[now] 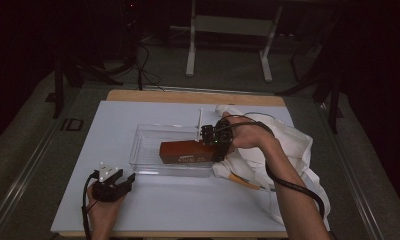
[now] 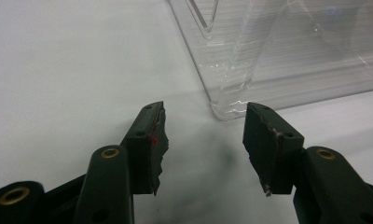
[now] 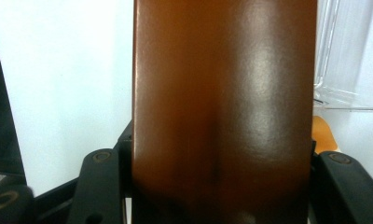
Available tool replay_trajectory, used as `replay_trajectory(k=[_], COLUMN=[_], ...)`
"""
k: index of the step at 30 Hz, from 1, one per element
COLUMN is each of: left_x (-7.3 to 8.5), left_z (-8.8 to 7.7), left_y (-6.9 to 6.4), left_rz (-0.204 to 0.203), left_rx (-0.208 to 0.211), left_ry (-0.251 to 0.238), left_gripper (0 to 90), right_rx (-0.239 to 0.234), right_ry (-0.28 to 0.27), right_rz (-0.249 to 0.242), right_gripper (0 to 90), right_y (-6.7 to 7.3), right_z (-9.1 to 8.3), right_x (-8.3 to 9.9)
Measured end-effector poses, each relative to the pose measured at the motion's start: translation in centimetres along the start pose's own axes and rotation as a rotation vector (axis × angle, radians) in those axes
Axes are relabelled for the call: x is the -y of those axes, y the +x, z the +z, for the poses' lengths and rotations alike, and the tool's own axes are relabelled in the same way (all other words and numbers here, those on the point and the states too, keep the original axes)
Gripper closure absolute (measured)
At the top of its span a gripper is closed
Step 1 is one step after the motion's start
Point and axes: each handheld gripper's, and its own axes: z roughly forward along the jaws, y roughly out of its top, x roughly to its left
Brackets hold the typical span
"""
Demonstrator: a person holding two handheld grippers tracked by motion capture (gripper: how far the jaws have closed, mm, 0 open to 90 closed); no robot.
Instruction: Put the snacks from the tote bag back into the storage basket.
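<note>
Over the clear bin (image 1: 143, 145), your right gripper (image 1: 219, 145) clamped the brown box (image 1: 188, 151); lowering it level suited best, left gripper (image 1: 119, 184) wide.

High view dim, edges dark; gripper views bright, soft; glare on brown box (image 3: 222, 107).

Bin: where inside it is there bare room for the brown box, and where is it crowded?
The bin is bare on its left half, between the left wall and the brown box. Its right end is crowded: the right gripper holds the box there, with the white cloth just outside. The mat left of the bin is bare.
</note>
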Motion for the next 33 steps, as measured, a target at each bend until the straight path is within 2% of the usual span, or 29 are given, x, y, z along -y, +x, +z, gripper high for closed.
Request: replay_trajectory(k=[8, 15, 20, 26, 33], left_x=[0.0, 0.0, 0.0, 0.0, 0.0], left_z=[0.0, 0.0, 0.0, 0.0, 0.0], left_y=[0.0, 0.0, 0.0, 0.0, 0.0], left_rz=[-0.001, -0.002, -0.002, -0.002, -0.003], left_rx=[0.0, 0.001, 0.001, 0.0, 0.0], left_ry=[0.0, -0.001, -0.001, -0.001, -0.001], left_gripper=[49.0, 49.0, 48.8, 48.7, 48.7], right_rx=[0.044, 0.036, 0.027, 0.015, 0.007], right_ry=[0.014, 0.011, 0.012, -0.018, -0.007], right_rz=[-0.037, -0.052, -0.044, -0.046, -0.05], right_gripper=[42.7, 42.3, 41.8, 40.5, 40.8], right_y=[0.5, 0.6, 0.8, 0.9, 0.8], right_z=[0.4, 0.4, 0.3, 0.1, 0.3], right_x=[-0.5, -0.9, -1.3, -1.9, -2.3])
